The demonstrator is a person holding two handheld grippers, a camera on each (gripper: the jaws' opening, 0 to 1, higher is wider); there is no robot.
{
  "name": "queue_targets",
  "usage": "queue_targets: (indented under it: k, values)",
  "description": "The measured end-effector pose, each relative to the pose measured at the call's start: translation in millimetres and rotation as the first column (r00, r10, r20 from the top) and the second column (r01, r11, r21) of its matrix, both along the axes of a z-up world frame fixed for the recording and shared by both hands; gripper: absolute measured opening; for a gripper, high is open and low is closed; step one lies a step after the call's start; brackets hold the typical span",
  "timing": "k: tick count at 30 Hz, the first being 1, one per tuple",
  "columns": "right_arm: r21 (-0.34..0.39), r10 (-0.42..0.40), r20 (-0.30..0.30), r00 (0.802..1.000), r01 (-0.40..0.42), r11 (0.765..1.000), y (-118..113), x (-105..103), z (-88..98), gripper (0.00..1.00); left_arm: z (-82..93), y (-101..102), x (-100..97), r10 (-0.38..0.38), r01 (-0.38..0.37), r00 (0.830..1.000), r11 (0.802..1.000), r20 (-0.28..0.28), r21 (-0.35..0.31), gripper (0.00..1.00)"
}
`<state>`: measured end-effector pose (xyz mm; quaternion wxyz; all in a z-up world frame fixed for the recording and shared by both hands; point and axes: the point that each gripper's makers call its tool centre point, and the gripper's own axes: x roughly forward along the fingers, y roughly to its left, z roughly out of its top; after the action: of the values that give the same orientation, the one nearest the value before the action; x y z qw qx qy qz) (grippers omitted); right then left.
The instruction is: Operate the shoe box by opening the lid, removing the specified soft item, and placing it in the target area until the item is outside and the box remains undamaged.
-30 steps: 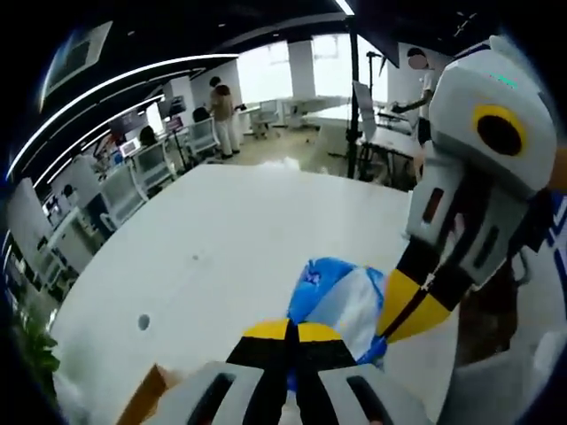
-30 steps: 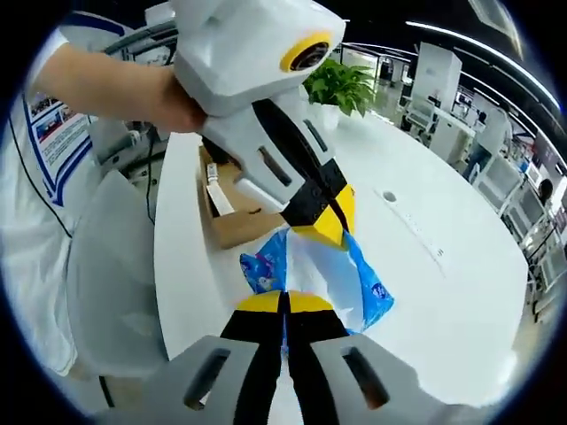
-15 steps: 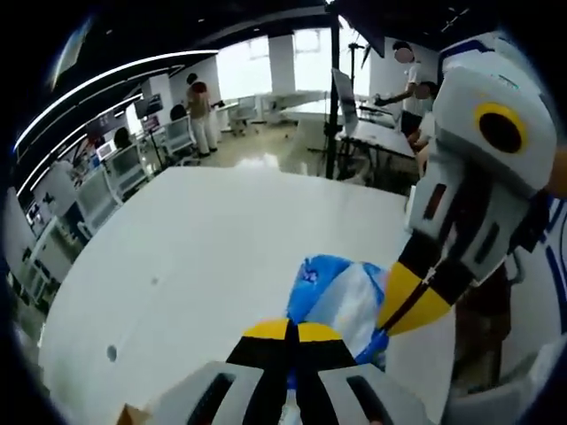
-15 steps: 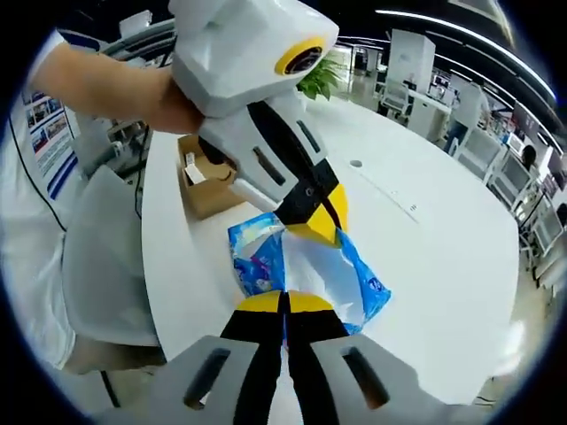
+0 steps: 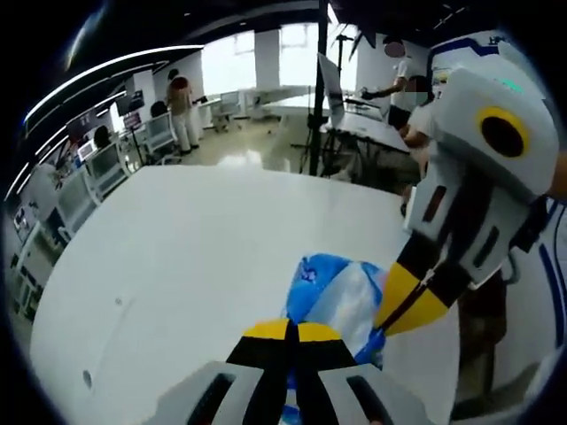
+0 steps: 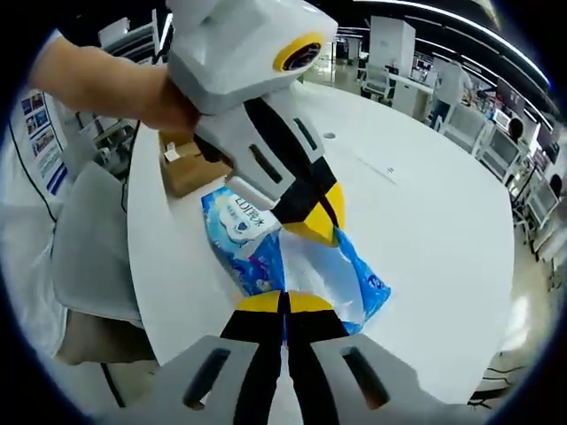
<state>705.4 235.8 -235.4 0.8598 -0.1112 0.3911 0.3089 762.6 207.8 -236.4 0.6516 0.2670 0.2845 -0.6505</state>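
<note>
The left gripper (image 5: 292, 332) and the right gripper (image 6: 285, 304) both clamp a blue-and-white soft packet (image 6: 292, 261), each with its jaws pressed together on the plastic, and the packet hangs between them above the white surface (image 5: 177, 257).

In the right gripper view, the cardboard shoe box (image 6: 182, 164) sits beyond the packet, toward the near edge of the surface, with a person's hand (image 6: 115, 84) on the left gripper's handle above it. The packet is already outside the box and apart from it.

The packet's long axis runs from the left gripper's pinch, at the end nearer the box, to the right gripper's pinch at the end farther from it. Neither gripper is nearer than the other: each holds one end. From the packet, open white surface spreads away on the side opposite the box, and in the left gripper view that bare stretch lies straight ahead of the packet.

The coming move looks like a lowering onto that stretch, with both grippers descending together so the soft plastic settles flat rather than folding. Where the target area is marked, the pictures do not tell.
</note>
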Motion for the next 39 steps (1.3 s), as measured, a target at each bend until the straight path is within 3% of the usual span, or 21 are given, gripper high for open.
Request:
queue_targets:
  k: [11,17,22,39]
  values:
    - [0.005,-0.048,-0.039,0.998,0.048,0.999,-21,-5,-29.7,0.0,-35.4,-20,-6.2,-0.019,0.02,0.999,1.0,-0.047,0.021,0.0]
    - [0.01,-0.077,-0.059,0.995,0.078,0.997,-29,-10,-41.1,0.0,-43.0,-26,-13.9,-0.023,0.025,0.998,0.999,-0.063,0.025,0.0]
    - [0.015,-0.097,-0.065,0.993,0.098,0.995,-36,-9,-47.3,0.0,-52.2,-32,-9.4,-0.025,0.027,0.998,0.999,-0.064,0.031,0.0]
    - [0.037,-0.128,-0.092,0.988,0.131,0.991,-33,-8,-65.5,0.0,-72.1,-31,-5.5,-0.016,0.019,0.996,0.999,-0.084,0.037,0.0]
